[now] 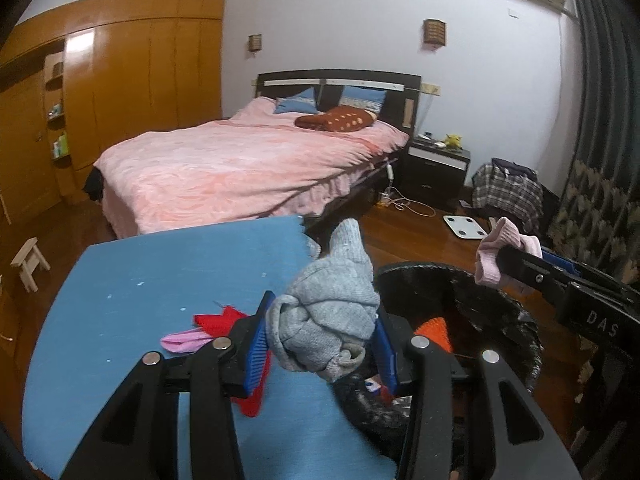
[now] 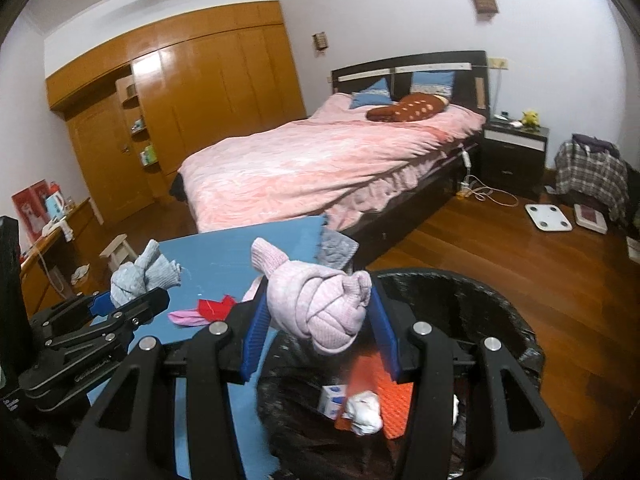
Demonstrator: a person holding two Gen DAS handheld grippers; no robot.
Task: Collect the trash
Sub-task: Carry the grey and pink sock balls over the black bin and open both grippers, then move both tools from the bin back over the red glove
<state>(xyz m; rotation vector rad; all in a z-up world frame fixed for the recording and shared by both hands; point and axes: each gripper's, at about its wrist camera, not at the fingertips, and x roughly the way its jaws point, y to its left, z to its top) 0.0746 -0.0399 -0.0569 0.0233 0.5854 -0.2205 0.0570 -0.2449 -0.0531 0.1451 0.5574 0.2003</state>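
My left gripper [image 1: 320,344] is shut on a knotted grey sock [image 1: 332,312], held at the edge of a blue table [image 1: 160,280] beside a black-lined trash bin [image 1: 500,320]. My right gripper [image 2: 316,332] is shut on a knotted pink sock [image 2: 320,304], held above the bin's [image 2: 500,312] near rim. The left gripper and grey sock [image 2: 140,276] show at the left of the right wrist view; the right gripper's pink sock [image 1: 500,256] shows at the right of the left wrist view. A red cloth [image 1: 216,318] and a pink sock [image 1: 184,340] lie on the table.
The bin holds an orange piece [image 2: 396,400], a white crumpled wad [image 2: 364,412] and a small box [image 2: 332,400]. A bed [image 2: 320,160] with a pink cover stands behind the table. A white scale [image 2: 548,218] lies on the wood floor. A small stool [image 1: 30,264] stands at left.
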